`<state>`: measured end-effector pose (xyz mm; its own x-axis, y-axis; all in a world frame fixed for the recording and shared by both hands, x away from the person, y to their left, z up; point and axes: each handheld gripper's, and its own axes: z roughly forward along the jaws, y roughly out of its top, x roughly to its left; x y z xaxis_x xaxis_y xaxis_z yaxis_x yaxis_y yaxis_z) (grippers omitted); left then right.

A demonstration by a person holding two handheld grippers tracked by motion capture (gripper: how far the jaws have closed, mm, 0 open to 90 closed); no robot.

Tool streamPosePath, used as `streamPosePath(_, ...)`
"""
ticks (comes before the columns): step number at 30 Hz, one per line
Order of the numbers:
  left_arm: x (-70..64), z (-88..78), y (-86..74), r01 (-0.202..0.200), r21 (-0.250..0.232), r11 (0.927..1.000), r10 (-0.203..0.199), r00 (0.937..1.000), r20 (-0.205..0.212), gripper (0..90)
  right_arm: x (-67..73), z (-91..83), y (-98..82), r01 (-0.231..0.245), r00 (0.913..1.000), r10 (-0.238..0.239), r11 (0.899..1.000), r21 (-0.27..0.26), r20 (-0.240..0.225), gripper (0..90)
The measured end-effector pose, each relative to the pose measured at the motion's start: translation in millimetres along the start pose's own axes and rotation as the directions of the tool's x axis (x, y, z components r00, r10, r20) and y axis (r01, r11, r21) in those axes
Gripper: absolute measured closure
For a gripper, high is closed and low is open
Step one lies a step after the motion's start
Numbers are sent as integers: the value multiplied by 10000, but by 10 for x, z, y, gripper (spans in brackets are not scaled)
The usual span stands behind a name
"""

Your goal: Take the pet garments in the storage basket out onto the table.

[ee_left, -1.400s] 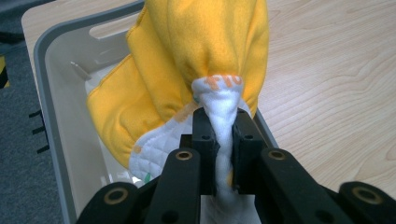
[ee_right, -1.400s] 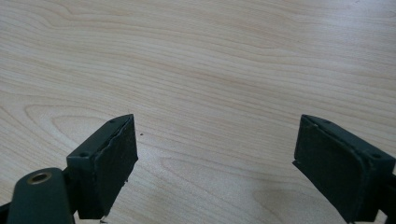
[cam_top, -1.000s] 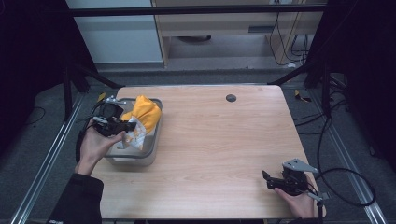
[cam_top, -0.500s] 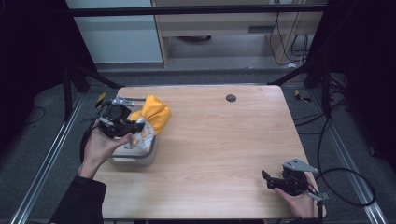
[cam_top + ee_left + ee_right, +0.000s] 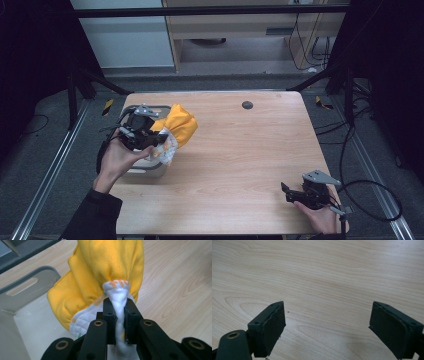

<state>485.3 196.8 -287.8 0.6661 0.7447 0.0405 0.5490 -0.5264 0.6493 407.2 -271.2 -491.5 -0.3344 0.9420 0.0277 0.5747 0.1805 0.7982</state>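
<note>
A yellow cloth with a white printed lining [image 5: 179, 127] hangs bunched above the right rim of a grey bin [image 5: 145, 171] at the table's left. My left gripper [image 5: 157, 139] is shut on a twisted white fold of that cloth [image 5: 119, 305], and its jaws pinch the fabric tightly in the left gripper view. The cloth's yellow bulk [image 5: 107, 267] swells beyond the jaws. Near the table's front right corner my right gripper [image 5: 289, 193] rests low over the wood, open, with bare tabletop between its fingers [image 5: 269, 326].
The grey bin has a handle slot [image 5: 22, 286] in its wall and a pale floor. A small dark round mark [image 5: 247, 105] lies near the table's far edge. Cables [image 5: 370, 195] trail off the right side. Bare wood [image 5: 240, 155] spans the middle.
My left gripper has risen and moved right with the cloth, drawing it up out of the bin toward the table's middle. The right gripper has stayed put.
</note>
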Motion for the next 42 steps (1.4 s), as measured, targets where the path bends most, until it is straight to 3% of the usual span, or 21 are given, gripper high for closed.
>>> streamPosePath(11,-250,172,60,-604,61,9982,600,9972,438,822,-3,-2,-3,81,10000,-81,9999,-112,44,130)
streamPosePath(22,-428,324,97,-824,-32,9966,824,9927,883,822,-8,-6,-5,204,9997,-201,9996,-186,128,127)
streamPosePath(42,-677,689,60,-1325,298,9907,1269,9813,1445,821,-12,-9,-9,252,9995,-248,9995,-196,187,126)
